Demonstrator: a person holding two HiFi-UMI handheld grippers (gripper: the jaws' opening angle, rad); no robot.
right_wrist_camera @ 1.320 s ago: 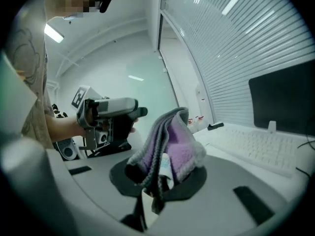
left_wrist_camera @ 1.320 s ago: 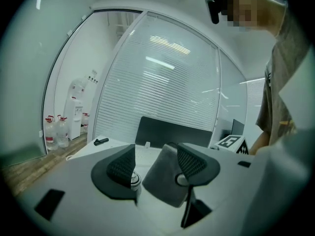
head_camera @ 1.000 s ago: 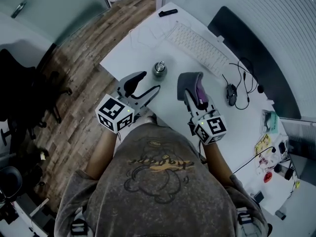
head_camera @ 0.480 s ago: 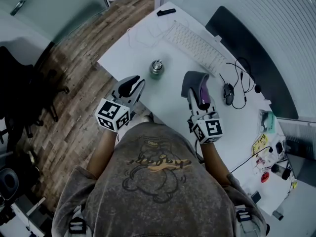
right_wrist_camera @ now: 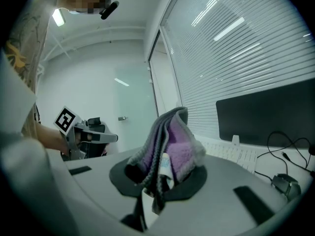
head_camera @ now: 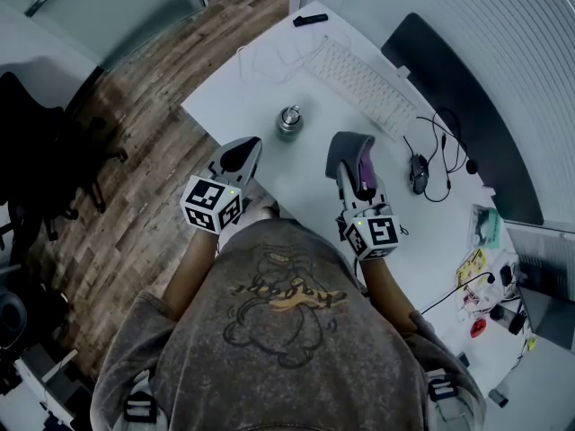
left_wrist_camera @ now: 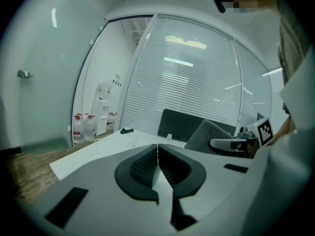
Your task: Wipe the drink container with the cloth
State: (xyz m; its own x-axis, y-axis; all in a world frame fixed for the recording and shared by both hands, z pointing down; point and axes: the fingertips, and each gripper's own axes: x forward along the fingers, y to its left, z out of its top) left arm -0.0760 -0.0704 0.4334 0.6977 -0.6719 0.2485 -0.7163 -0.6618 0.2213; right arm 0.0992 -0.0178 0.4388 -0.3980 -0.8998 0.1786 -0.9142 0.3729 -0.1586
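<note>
One drink container (head_camera: 289,121), one cloth (head_camera: 347,149) in right gripper (head_camera: 358,183), left gripper (head_camera: 240,154) just closed empty

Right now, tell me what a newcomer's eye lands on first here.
The grey and purple cloth clamped in the right gripper stands out, bunched upright above the white desk. Ahead, between both grippers, stands the small metal drink container. The left gripper has just been closing, with nothing between its jaws.
</note>
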